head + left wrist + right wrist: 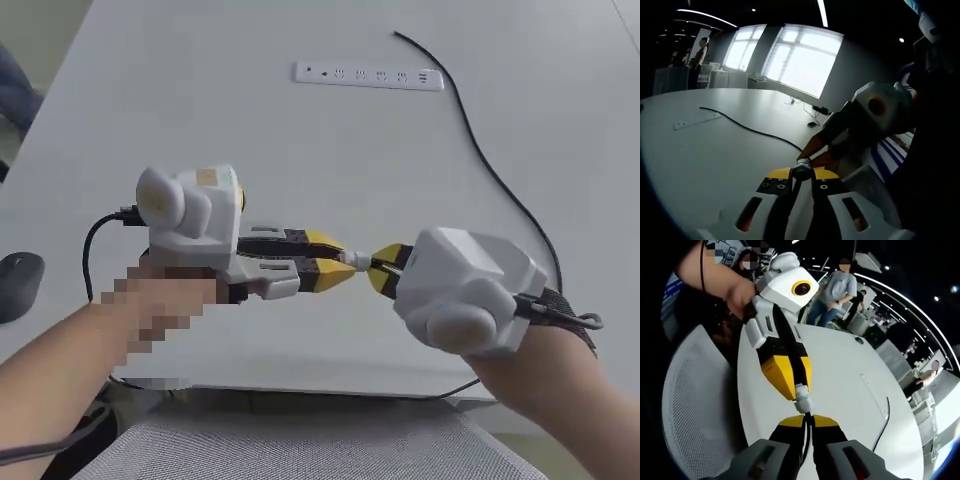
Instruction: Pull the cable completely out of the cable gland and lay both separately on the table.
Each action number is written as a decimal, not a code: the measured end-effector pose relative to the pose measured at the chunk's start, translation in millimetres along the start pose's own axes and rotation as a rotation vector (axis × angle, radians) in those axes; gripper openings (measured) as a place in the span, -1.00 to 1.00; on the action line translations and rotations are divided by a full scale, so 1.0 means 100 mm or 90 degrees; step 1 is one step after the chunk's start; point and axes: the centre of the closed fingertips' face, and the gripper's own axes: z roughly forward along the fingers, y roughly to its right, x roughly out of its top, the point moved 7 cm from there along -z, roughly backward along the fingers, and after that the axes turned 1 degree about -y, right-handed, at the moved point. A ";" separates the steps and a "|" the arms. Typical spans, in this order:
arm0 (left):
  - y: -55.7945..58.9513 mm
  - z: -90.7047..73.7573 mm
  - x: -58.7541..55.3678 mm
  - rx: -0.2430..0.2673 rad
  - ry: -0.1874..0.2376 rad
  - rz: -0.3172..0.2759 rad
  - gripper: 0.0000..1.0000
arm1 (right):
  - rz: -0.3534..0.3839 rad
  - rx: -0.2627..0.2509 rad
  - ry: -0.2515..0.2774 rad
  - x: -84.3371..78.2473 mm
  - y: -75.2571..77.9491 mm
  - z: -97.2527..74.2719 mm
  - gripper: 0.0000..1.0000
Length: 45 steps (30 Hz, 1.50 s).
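- In the head view, the left gripper had its jaws clenched on the small white cable gland, which stuck out just past their tips. The right gripper faced it tip to tip, jaws pinched on the thin black cable right at the gland's mouth. Both parts were held above the table, with neither laid down yet.
- In the left gripper view, the gland sat between our own jaw tips, seen end-on as a dark round. The right gripper's jaws came in from beyond those tips, almost touching it.
- In the right gripper view, the cable ran back between our own jaws. Just ahead of their tips was the gland, with the left gripper's yellow jaws closed round its body.
- We judged the gland light, hard and rather smooth, so it was best held across its body, as the left jaws had it.
- We judged the cable light and limp. It would bend if pushed and could slide through a weak pinch, and the gland's seal would probably drag on it.
- We therefore thought the cable best gripped firmly close to the gland and pulled straight along the gland's axis.
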 end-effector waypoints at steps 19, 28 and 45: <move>0.01 0.00 0.01 -0.003 0.011 -0.008 -0.70 | 0.197 -0.031 -0.073 -0.56 0.16 0.08 -1.00; 0.05 -0.01 0.00 -0.005 0.017 -0.006 -0.70 | 0.352 -0.008 -0.106 -0.88 0.11 0.21 -1.00; 0.02 -0.02 0.01 -0.004 0.017 -0.005 -0.70 | 0.399 0.015 -0.100 -0.92 0.04 0.21 -1.00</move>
